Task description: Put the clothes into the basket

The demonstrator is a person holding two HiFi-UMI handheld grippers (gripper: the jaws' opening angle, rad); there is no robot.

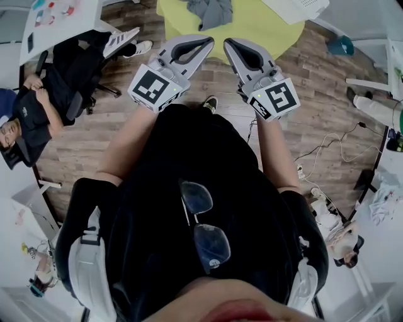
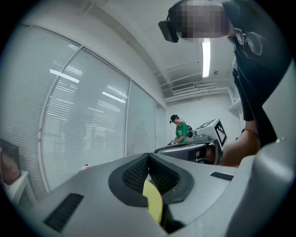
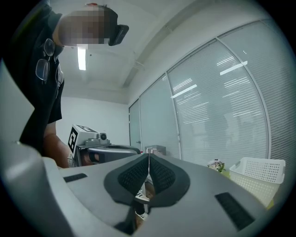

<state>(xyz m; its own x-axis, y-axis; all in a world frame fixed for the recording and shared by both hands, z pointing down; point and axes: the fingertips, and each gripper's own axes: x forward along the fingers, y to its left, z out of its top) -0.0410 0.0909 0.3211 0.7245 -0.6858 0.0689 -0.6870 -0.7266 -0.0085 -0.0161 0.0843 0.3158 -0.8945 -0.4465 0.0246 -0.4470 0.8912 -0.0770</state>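
A grey garment (image 1: pixel 211 11) lies on the yellow-green table (image 1: pixel 264 28) at the top of the head view. The white slatted basket (image 3: pixel 257 173) stands on that table's right end, and its corner (image 1: pixel 296 7) shows in the head view. I hold both grippers level over the wood floor, side by side and short of the table. My left gripper (image 1: pixel 210 41) (image 2: pixel 148 155) is shut with nothing in it. My right gripper (image 1: pixel 227 43) (image 3: pixel 148 155) is shut and empty too. Each gripper view shows the other gripper beside it.
A person in dark clothes (image 1: pixel 38 107) sits on an office chair at the left, sneakers (image 1: pixel 129 43) stretched toward the table. Cables (image 1: pixel 327 148) trail over the floor at the right. A person in green (image 2: pixel 180 132) stands far off beside a wall of blinds.
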